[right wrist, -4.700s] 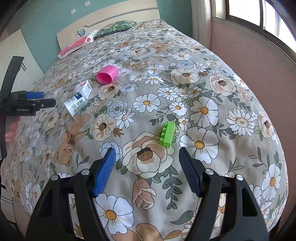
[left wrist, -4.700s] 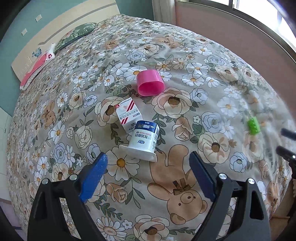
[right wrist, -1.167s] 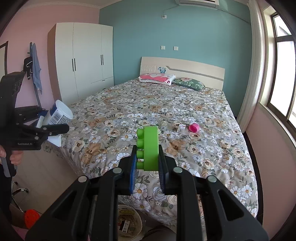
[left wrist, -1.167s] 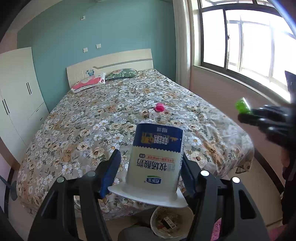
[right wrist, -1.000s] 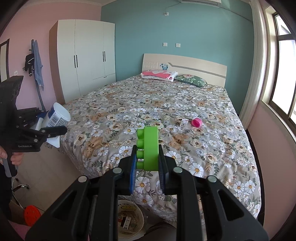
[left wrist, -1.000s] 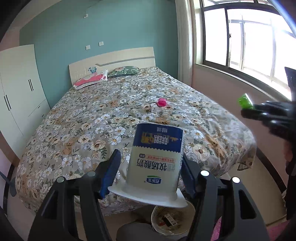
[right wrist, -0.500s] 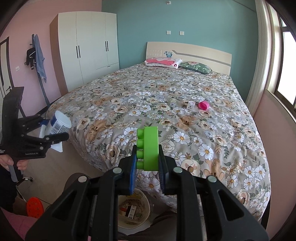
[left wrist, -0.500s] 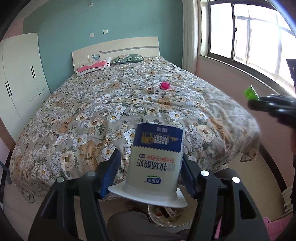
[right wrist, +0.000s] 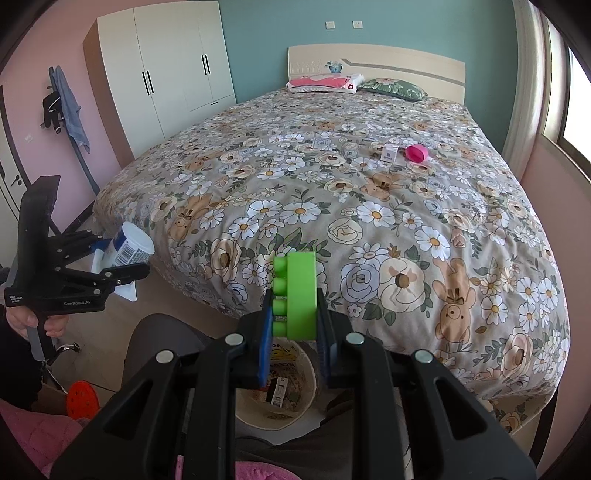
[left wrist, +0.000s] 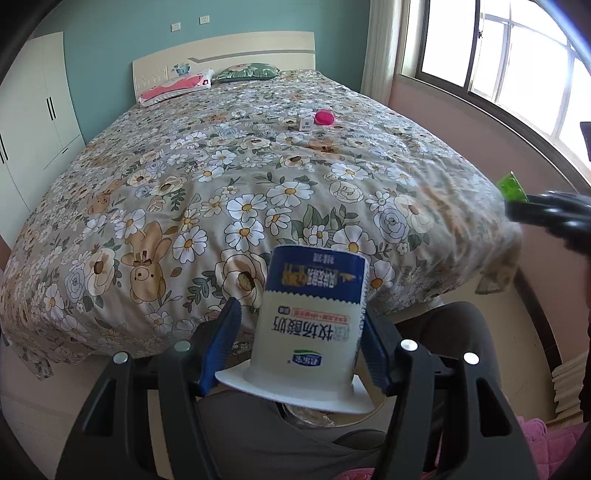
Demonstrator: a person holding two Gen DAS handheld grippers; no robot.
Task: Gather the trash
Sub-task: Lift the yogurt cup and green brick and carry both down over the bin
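Teal wall [right wrist: 388, 26], white wardrobe [right wrist: 166, 74], floral bed [left wrist: 258, 177], sunlit window [left wrist: 517, 74].

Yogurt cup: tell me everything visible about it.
The yogurt cup is white, plastic-looking, with a blue band and printed text. It is held upside down, its wide flat rim toward the camera. The left gripper clamps its sides with blue jaws. Behind it lies the bed; below it the bin.
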